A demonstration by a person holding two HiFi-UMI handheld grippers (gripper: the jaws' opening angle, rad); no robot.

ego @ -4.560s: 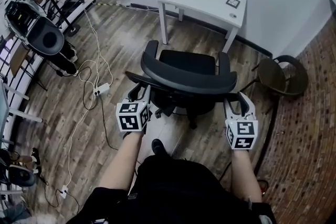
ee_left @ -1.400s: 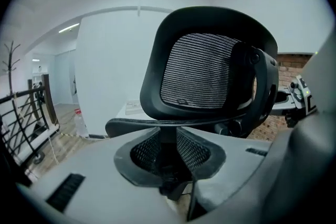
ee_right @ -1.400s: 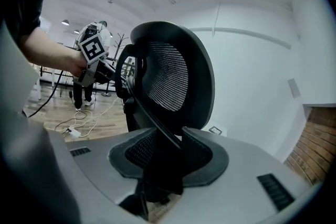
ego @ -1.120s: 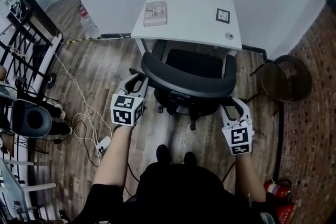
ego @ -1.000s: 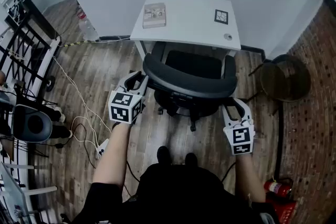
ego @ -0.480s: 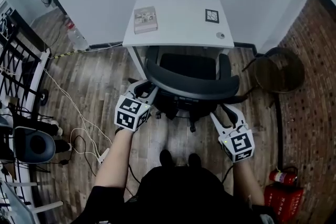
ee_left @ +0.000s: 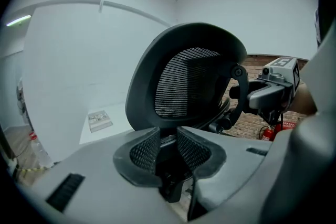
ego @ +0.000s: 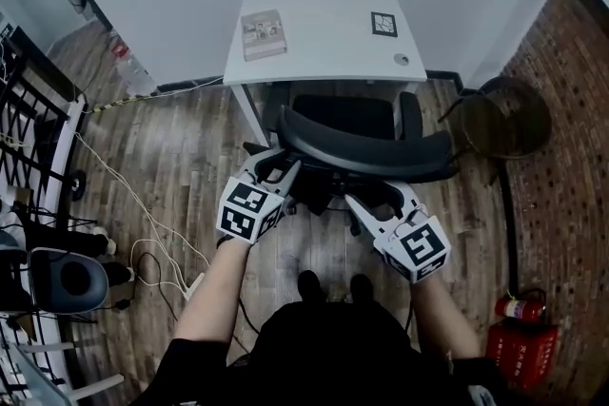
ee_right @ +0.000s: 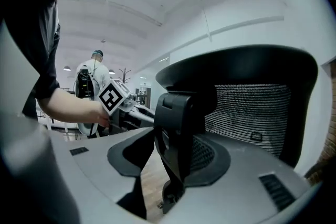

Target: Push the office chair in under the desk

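The black office chair [ego: 366, 152] stands at the white desk [ego: 324, 62], its seat [ego: 343, 114] partly under the top. My left gripper [ego: 276, 168] is shut on the left edge of the mesh backrest [ee_left: 189, 81], which sits between its pads [ee_left: 144, 150]. My right gripper [ego: 369, 204] is low behind the middle of the backrest. Its jaws have just been opening and stand wide around the chair's back post [ee_right: 178, 113], open; the left pad [ee_right: 131, 152] is clear of it.
A round dark side table [ego: 500, 124] stands right of the chair, and a fire extinguisher [ego: 519, 307] sits on the brick floor. Cables and a power strip [ego: 195, 285] lie on the wood floor at left, near a black rack [ego: 38, 128]. A book [ego: 262, 33] lies on the desk.
The chair has rolled from the open floor up to the desk. My right gripper has left the backrest's right end and swung left to its middle, jaws wider. The left gripper keeps its hold.
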